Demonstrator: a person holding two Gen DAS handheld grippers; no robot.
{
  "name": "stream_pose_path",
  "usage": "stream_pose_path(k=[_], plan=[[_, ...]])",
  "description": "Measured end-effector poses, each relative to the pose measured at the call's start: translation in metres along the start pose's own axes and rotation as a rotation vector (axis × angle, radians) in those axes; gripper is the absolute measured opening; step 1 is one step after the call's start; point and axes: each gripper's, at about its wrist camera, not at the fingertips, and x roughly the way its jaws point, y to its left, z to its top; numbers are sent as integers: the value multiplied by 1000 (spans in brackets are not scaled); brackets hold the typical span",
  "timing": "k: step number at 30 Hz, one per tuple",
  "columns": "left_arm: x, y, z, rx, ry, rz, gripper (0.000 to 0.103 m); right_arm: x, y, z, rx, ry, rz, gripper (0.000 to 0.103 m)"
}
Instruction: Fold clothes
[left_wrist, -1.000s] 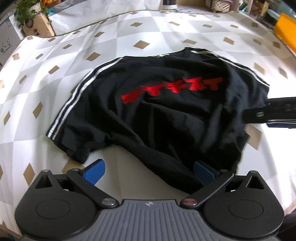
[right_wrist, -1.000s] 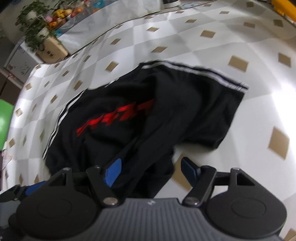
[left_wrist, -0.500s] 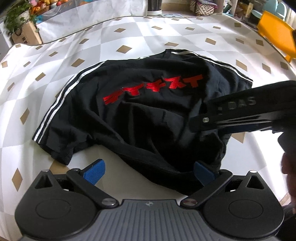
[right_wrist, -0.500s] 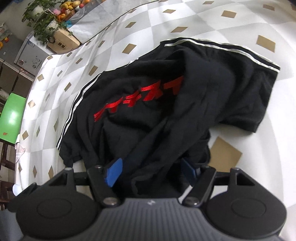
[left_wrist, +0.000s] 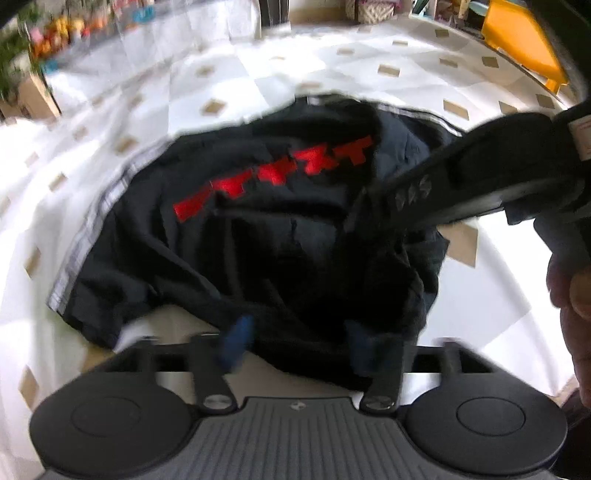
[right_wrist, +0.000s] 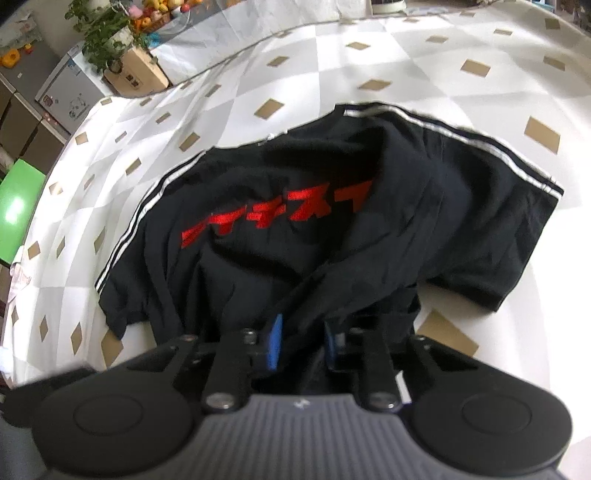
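One black T-shirt (right_wrist: 369, 221) lies rumpled on the counter (right_wrist: 424, 62). My right gripper (right_wrist: 301, 345) has its jaws clamped on the shirt's near hem; my left gripper (left_wrist: 295, 341) straddles that hem, jaws apart. Pulling one-sided could bunch it further.

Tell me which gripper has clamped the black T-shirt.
The right gripper: its jaws pinch the black T-shirt; the left gripper's jaws stand apart.
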Motion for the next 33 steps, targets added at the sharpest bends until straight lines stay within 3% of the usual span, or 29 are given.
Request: stream_pose_path(k=[8, 13, 17, 19, 21, 26, 31, 33], plan=[[4, 11, -4, -48, 32, 26, 39, -12, -15, 8, 48, -85, -72, 13], [8, 16, -6, -64, 57, 54, 39, -11, -30, 11, 118, -83, -77, 14], [2, 17, -5, -70, 38, 27, 39, -7, -38, 12, 195, -55, -10, 23], [-2, 16, -4, -64, 22, -4, 39, -5, -41, 12, 235, -39, 29, 38], [-8, 12, -3, -44, -5, -33, 40, -3, -45, 12, 274, -23, 68, 44], [-13, -2, -1, 28, -39, -71, 41, 1, -36, 11, 233, -16, 75, 43], [-10, -14, -1, 86, -57, -62, 47, 3, -23, 9, 139, -32, 12, 10], [-7, -15, -2, 93, -52, -56, 48, 0, -18, 9, 97, -59, -17, 6]])
